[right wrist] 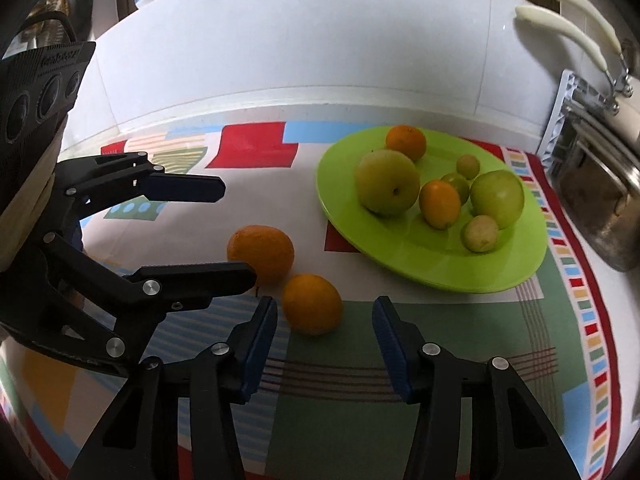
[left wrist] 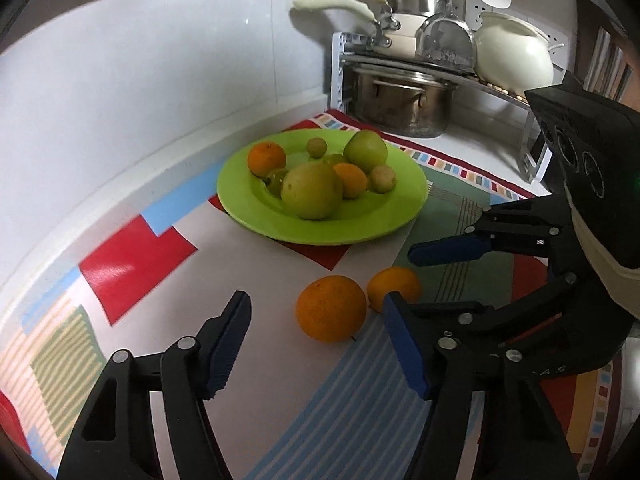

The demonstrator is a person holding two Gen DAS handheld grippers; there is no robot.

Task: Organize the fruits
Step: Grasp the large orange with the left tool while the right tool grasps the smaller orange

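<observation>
Two oranges lie side by side on the patterned cloth: a bigger orange [left wrist: 331, 308] [right wrist: 261, 253] and a smaller orange [left wrist: 394, 285] [right wrist: 312, 304]. A green plate [left wrist: 372, 224] [right wrist: 460, 276] behind them holds two oranges, two large green fruits and several small green ones. My left gripper [left wrist: 316, 316] [right wrist: 232, 232] is open, its fingers on either side of the bigger orange. My right gripper [right wrist: 324, 316] [left wrist: 404, 276] is open, its fingers flanking the smaller orange. Neither touches a fruit.
A white rack [left wrist: 340, 68] at the back right holds steel pots [left wrist: 404, 104], pans with cream handles [left wrist: 340, 2] [right wrist: 560, 28] and a white pot [left wrist: 516, 56]. A white tiled wall [left wrist: 160, 80] borders the counter behind the cloth [left wrist: 256, 272].
</observation>
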